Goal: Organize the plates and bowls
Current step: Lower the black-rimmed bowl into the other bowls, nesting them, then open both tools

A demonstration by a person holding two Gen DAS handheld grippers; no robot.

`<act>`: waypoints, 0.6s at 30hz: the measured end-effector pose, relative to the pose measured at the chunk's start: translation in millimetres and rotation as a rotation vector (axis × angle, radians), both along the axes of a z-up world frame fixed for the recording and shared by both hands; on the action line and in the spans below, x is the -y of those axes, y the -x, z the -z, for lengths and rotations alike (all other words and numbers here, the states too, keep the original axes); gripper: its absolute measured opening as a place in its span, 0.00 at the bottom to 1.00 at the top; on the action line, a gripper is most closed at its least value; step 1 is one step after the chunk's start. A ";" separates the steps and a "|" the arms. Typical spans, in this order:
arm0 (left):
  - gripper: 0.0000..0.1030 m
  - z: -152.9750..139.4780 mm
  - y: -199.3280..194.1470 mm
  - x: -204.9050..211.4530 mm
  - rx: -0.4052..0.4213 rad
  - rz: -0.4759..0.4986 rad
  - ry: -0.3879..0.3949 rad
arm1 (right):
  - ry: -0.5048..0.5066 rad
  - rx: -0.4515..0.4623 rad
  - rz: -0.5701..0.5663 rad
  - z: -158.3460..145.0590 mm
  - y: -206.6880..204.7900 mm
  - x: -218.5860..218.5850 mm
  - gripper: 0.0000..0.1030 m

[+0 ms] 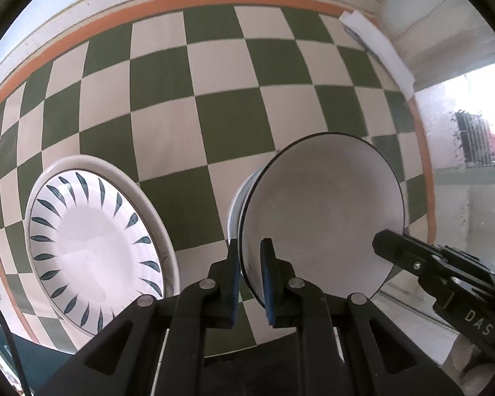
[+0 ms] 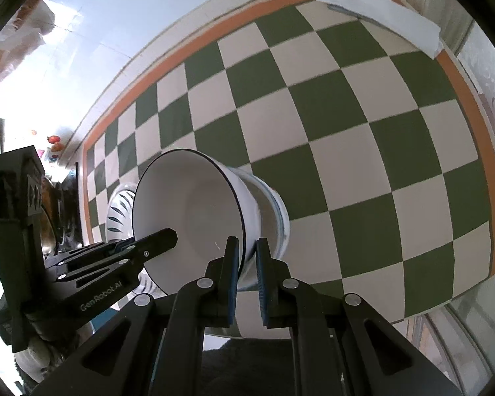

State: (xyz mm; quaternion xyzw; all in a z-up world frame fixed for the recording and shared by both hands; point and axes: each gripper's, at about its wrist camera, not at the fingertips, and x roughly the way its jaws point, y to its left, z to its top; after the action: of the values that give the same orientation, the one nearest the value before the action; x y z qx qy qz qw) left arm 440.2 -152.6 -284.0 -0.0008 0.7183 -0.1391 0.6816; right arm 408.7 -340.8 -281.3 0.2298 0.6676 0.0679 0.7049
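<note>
A white bowl with a thin dark rim (image 1: 323, 211) sits nested in another white bowl with blue bands (image 1: 239, 204) on the green and white checked mat. My left gripper (image 1: 250, 283) is shut on the top bowl's rim, one pad inside and one outside. My right gripper (image 2: 247, 274) is shut on the opposite side of the same bowl's rim (image 2: 194, 211). The lower bowl (image 2: 274, 217) shows beneath it. A white plate with dark blue leaf marks (image 1: 92, 247) lies on a larger plate to the left, and it also shows in the right wrist view (image 2: 118, 211).
The checked mat (image 1: 214, 99) has an orange border. A folded white cloth (image 1: 376, 43) lies at its far corner, also in the right wrist view (image 2: 386, 13). A glossy tabletop surrounds the mat. The mat's near edge is close below both grippers.
</note>
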 end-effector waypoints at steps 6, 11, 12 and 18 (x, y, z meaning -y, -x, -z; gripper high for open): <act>0.09 1.1 1.7 6.3 0.015 0.020 -0.046 | 0.022 -0.021 -0.024 10.5 -1.2 -2.5 0.11; 0.10 3.0 1.9 9.9 0.012 0.024 -0.063 | 0.023 -0.037 -0.024 14.0 -3.0 -1.6 0.11; 0.10 2.9 1.5 9.7 0.014 0.017 -0.063 | 0.026 -0.038 -0.025 14.0 -3.1 -1.2 0.11; 0.10 3.9 0.5 9.4 0.008 0.014 -0.065 | 0.031 -0.046 -0.036 14.3 -3.8 -3.1 0.11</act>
State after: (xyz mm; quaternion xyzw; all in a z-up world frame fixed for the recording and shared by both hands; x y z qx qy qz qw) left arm 439.7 -162.0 -287.9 0.0268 0.7197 -0.1204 0.6832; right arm 412.5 -337.7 -295.6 0.2084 0.6884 0.0648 0.6917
